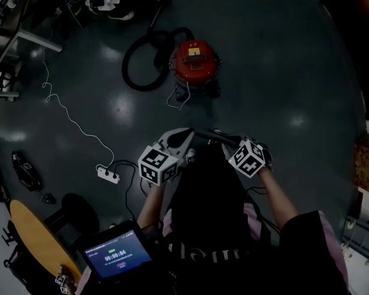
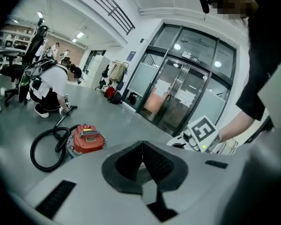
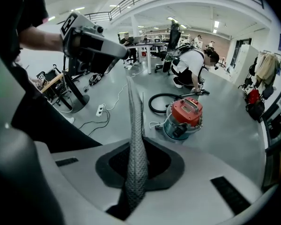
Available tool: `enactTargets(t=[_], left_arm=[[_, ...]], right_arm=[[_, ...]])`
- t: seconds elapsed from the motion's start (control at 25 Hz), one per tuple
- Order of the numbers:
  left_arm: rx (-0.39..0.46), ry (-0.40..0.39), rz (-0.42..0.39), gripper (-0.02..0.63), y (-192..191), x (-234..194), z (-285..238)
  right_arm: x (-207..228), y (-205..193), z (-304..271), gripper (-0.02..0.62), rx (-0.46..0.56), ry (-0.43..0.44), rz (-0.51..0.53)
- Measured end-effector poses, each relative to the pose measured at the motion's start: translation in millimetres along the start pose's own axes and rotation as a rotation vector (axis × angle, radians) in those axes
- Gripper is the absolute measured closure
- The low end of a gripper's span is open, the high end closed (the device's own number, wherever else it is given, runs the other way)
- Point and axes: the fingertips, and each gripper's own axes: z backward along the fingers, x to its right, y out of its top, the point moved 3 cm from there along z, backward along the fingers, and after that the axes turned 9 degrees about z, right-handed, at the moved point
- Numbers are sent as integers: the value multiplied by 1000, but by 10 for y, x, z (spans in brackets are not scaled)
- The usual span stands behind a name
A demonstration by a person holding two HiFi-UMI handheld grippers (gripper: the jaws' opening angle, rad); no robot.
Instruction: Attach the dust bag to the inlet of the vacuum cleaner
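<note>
The right gripper pinches the grey woven-fabric dust bag edge-on, well apart from the red round canister vacuum cleaner. The left gripper is closed. Held by one thin edge, the limp bag may slip or fold and miss the vacuum's inlet, unseen here.

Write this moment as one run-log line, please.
left gripper: shut | right gripper: shut on dust bag | vacuum cleaner: on floor, apart, bag not attached
</note>
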Motion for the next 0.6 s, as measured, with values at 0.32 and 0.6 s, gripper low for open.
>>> enactTargets(t=[0.32, 0.6], left_arm=[[31, 66, 16, 601, 317, -548, -841], [34, 93, -22, 600, 438, -1115, -1556]], right_arm=[[675, -294, -533, 557, -16, 22, 47], [1088, -419, -1063, 557, 8, 77, 76]])
